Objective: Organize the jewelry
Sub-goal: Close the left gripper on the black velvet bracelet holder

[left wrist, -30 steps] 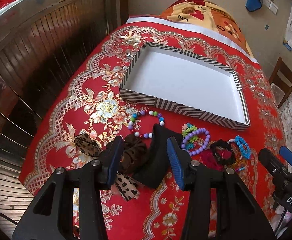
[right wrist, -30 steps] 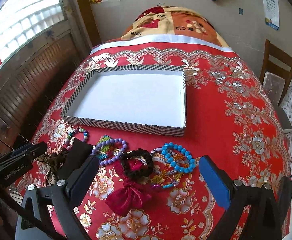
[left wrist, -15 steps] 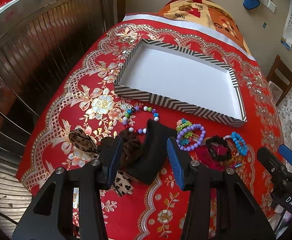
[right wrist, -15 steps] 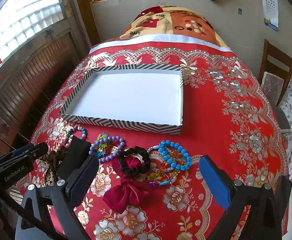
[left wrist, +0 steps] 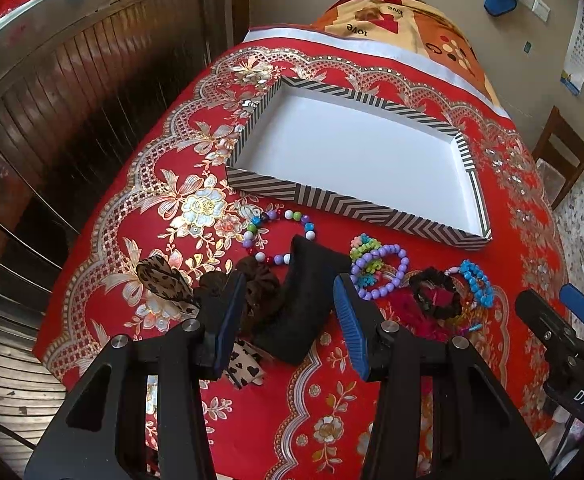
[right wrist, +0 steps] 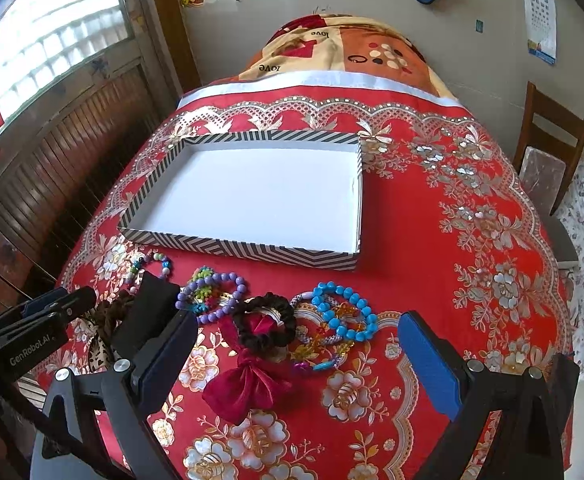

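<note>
Nothing is sorted yet: the shallow white tray with striped cardboard walls (right wrist: 228, 254) lies bare at 12 o'clock. Below it, toward 6 o'clock, glossy purple bead bracelet (right wrist: 212, 296), blue bead bracelet (right wrist: 345, 312), dark braided scrunchie with velvet maroon bow (right wrist: 264, 326) and black block (left wrist: 303, 300) wait on the embroidered red surface (right wrist: 451, 260). Left gripper (left wrist: 288, 316) and right gripper (right wrist: 292, 356) hover with jaws wide apart, empty.

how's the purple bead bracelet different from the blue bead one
The purple bead bracelet has lilac beads and lies left of the dark scrunchie, over a green beaded piece. The blue bead bracelet has turquoise beads and lies right of it, over amber and patterned bangles. Both are round-bead loops lying flat on the red tablecloth, outside the striped tray.
</note>
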`<control>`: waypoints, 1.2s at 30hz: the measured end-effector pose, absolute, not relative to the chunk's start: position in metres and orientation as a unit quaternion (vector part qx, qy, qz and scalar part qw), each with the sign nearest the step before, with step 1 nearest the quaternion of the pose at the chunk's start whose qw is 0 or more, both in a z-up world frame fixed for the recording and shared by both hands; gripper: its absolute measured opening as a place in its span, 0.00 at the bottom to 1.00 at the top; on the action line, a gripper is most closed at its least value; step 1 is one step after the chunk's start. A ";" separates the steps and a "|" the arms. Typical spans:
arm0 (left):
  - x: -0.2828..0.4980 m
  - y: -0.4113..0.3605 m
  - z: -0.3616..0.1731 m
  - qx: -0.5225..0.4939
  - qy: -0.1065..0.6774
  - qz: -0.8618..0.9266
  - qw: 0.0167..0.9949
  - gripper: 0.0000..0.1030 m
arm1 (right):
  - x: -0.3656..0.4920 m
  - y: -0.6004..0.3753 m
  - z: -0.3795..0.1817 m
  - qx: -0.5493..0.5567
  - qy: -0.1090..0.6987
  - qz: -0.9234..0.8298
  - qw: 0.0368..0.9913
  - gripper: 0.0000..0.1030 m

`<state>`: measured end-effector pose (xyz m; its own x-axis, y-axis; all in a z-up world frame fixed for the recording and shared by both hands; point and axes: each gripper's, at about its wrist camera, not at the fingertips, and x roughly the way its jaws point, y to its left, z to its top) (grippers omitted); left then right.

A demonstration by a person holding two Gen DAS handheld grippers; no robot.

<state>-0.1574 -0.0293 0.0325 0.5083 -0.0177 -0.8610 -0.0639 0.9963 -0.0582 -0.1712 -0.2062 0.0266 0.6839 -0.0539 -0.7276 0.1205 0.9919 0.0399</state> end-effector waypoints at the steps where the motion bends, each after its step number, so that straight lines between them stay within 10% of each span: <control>1: -0.158 -0.030 0.033 -0.041 0.496 0.014 0.867 0.44 | -0.172 -0.206 0.026 0.042 0.395 -0.047 0.917 0.97; 36: -0.151 -0.030 0.026 -0.039 0.504 0.016 0.863 0.44 | -0.166 -0.207 0.024 0.039 0.400 -0.035 0.915 0.97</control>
<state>-0.1514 -0.0297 0.0255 0.4915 -0.0109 -0.8708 -0.0674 0.9964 -0.0506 -0.1660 -0.2068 0.0236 0.6783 -0.0334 -0.7341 0.0950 0.9946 0.0425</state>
